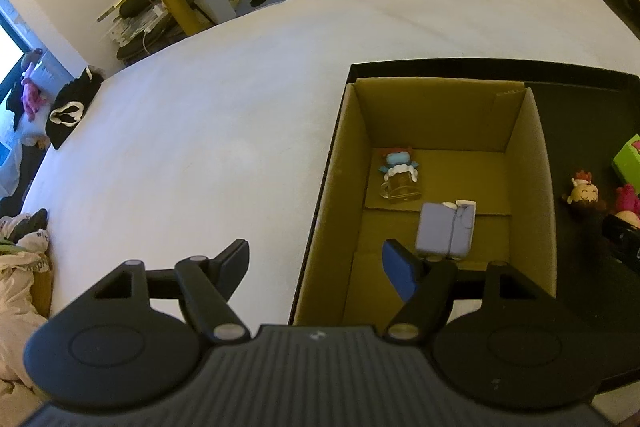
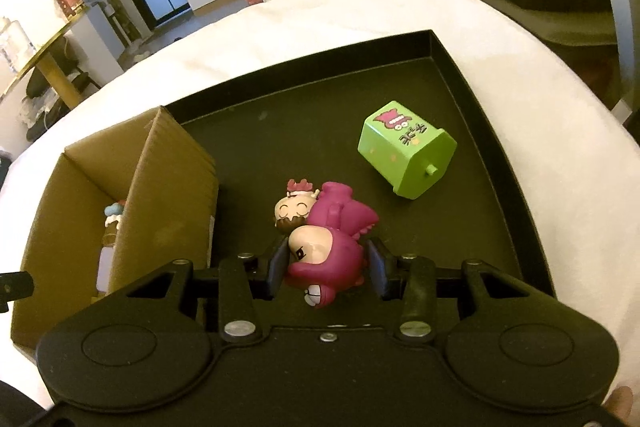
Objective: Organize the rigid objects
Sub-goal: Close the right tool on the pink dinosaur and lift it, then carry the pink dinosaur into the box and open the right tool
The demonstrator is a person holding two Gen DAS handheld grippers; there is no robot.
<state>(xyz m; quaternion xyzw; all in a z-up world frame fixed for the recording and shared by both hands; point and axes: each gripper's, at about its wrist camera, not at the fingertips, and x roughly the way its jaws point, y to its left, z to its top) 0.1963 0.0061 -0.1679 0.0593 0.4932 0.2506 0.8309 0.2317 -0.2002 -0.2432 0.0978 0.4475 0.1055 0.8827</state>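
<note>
The cardboard box wall hides most of the figurine inside, perhaps a mug-shaped toy.

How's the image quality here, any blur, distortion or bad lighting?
Left wrist view: dim and warm, fisheye bends the bed edge, purple box inside the cardboard box looks soft. Right wrist view: pink figure sharp, black tray swallows detail, background curved.
</note>
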